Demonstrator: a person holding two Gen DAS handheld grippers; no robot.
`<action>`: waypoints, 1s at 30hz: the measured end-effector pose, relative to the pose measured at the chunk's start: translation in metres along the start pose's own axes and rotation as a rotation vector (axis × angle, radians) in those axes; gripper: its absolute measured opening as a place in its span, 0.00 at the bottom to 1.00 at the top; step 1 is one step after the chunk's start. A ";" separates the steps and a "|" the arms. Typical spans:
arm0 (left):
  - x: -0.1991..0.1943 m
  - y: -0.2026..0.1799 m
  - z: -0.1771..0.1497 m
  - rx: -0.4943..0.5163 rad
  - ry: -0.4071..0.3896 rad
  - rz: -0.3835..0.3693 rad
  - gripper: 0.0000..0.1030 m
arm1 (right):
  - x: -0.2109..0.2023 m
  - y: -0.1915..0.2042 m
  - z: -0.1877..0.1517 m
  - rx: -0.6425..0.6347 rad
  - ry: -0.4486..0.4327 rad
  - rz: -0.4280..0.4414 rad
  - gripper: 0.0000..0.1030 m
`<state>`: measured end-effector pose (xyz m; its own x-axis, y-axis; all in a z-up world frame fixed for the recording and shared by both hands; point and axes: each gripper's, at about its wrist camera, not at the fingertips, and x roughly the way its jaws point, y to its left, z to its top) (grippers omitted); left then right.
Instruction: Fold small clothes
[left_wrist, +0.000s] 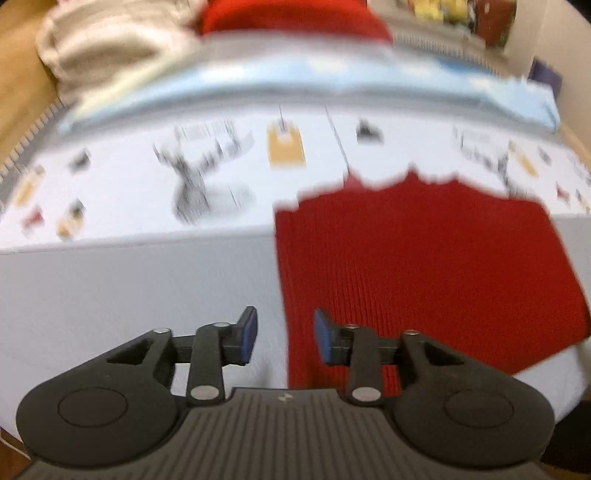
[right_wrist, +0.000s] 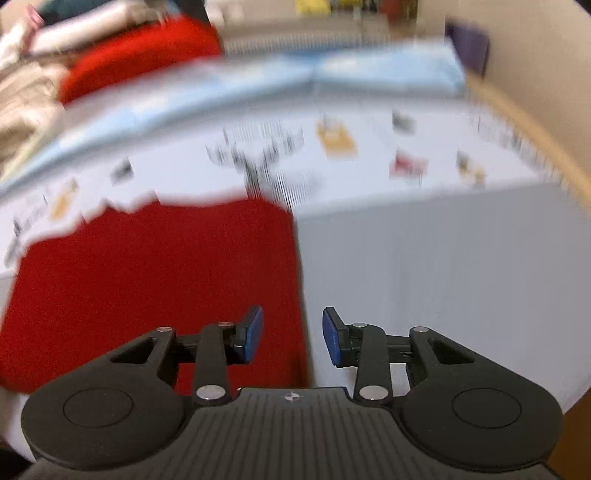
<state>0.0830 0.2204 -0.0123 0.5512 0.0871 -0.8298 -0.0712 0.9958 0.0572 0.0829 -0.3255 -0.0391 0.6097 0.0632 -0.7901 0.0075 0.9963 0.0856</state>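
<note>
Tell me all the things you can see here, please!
red knitted cloth: one, red, flat on the white surface nearest the grippers.
second red garment: one, red, at the far end beside the pile.
beige pile of fabric: one, cream, far left corner; too blurred to tell its items apart.
blue sheet: one, light blue, a band behind the printed cover.
printed cover: one, white with small pictures, mid-surface.
left gripper: one, black with blue pads, open, over the cloth's left edge.
right gripper: one, black with blue pads, open, over the cloth's right edge.
</note>
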 end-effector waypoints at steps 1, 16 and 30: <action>-0.013 -0.002 0.001 0.002 -0.034 -0.003 0.45 | -0.012 0.005 0.003 -0.004 -0.040 0.011 0.39; -0.058 0.034 -0.035 -0.121 -0.150 0.111 0.49 | -0.021 0.110 -0.033 -0.072 -0.145 0.118 0.48; -0.064 0.086 -0.042 -0.227 -0.135 0.136 0.49 | 0.029 0.201 -0.048 -0.063 -0.083 0.168 0.15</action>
<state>0.0067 0.2997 0.0220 0.6287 0.2373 -0.7406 -0.3274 0.9446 0.0247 0.0642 -0.1205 -0.0744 0.6613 0.2269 -0.7149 -0.1480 0.9739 0.1721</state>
